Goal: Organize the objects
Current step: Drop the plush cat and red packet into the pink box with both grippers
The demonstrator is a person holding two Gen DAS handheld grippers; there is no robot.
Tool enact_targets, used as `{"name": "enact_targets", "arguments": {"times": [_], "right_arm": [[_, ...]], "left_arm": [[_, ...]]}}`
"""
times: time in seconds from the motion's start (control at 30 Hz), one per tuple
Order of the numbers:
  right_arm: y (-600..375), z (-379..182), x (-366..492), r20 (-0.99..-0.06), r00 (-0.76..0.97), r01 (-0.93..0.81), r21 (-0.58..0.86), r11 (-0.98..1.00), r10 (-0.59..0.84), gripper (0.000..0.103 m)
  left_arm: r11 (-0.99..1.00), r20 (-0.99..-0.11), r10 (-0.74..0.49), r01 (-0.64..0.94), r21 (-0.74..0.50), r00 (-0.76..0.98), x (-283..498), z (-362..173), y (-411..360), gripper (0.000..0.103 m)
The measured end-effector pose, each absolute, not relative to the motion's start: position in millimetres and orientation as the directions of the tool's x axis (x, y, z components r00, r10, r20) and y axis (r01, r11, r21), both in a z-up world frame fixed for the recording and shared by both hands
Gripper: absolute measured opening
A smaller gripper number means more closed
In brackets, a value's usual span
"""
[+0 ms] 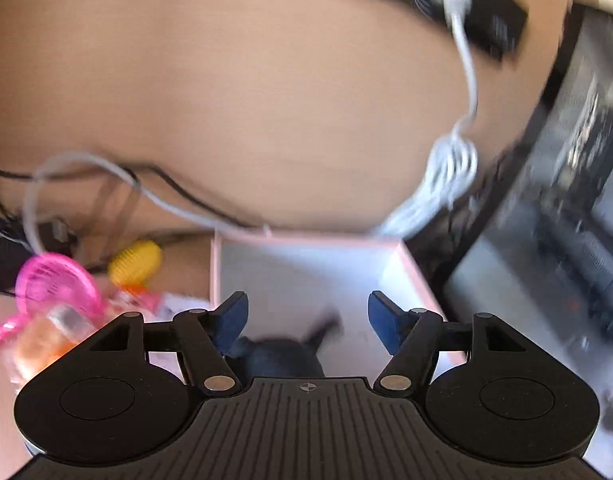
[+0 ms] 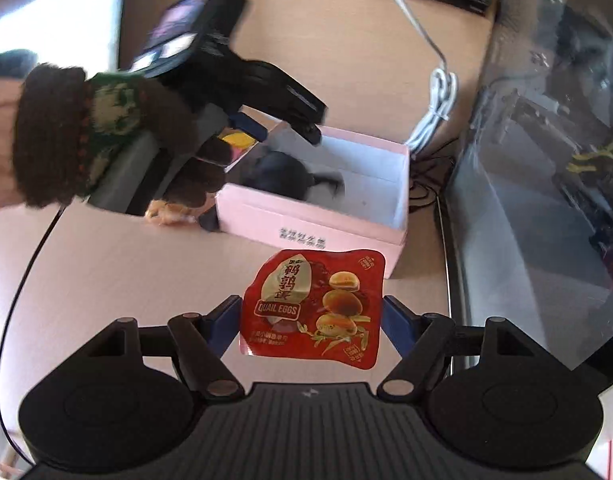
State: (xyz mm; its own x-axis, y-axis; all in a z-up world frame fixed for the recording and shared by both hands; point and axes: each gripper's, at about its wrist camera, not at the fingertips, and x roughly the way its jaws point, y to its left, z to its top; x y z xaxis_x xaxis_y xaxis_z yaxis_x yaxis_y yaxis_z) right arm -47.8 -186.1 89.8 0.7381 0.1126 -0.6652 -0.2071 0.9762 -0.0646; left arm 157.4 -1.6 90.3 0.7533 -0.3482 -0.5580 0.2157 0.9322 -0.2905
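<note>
A dark toy [image 2: 284, 178] is already lying inside the pink box [image 2: 322, 236]. The right gripper [image 2: 312, 316] is holding the red quail egg pack [image 2: 312, 308] in its jaws, just in front of the box. The left gripper [image 1: 308, 320] is hanging over the box with jaws open and empty. Pink and yellow toys [image 1: 58, 284] beside the box are still waiting on the surface [image 1: 226, 100]

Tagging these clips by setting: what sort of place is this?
Probably a home or office desk, not a kitchen: a pale wooden desktop, a coiled white cable running to dark electronics at the back, and a pink cardboard box for sorting toys and snacks.
</note>
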Motion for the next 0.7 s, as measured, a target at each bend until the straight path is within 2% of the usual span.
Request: {"name": "enact_targets", "arguments": {"times": [0.13,0.23,0.3,0.4,0.53,0.63,0.7], "right_arm": [[-199,95,-26,-0.641,0.76,-0.163,-0.021,0.986,0.112,0.075],[-203,104,1,-0.604,0.786,-0.142,0.029,0.989,0.131,0.075],[-199,109,24,-0.55,0.829,-0.118,0.008,0.993,0.103,0.075],[-193,114,66,-0.492,0.867,-0.097,0.003,0.995,0.086,0.076],[-181,109,98,-0.473,0.879,-0.087,-0.039,0.995,0.059,0.093],[-177,101,96,-0.495,0.864,-0.112,-0.014,0.994,0.091,0.096],[-170,97,85,-0.5,0.861,-0.128,-0.046,0.991,0.089,0.097]], "left_arm": [[0.926,-0.517,-0.332,0.168,-0.338,0.79,118,107,38,0.071],[0.941,-0.522,-0.3,0.156,-0.302,0.798,87,102,58,0.072],[0.954,-0.553,-0.248,0.102,-0.281,0.795,66,90,66,0.071],[0.956,-0.639,-0.24,0.063,-0.287,0.731,48,64,71,0.071],[0.976,-0.681,-0.207,0.106,-0.188,0.702,33,49,63,0.071],[0.977,-0.674,-0.208,0.118,-0.178,0.709,37,48,65,0.072],[0.976,-0.676,-0.181,0.046,-0.213,0.714,49,48,72,0.072]]}}
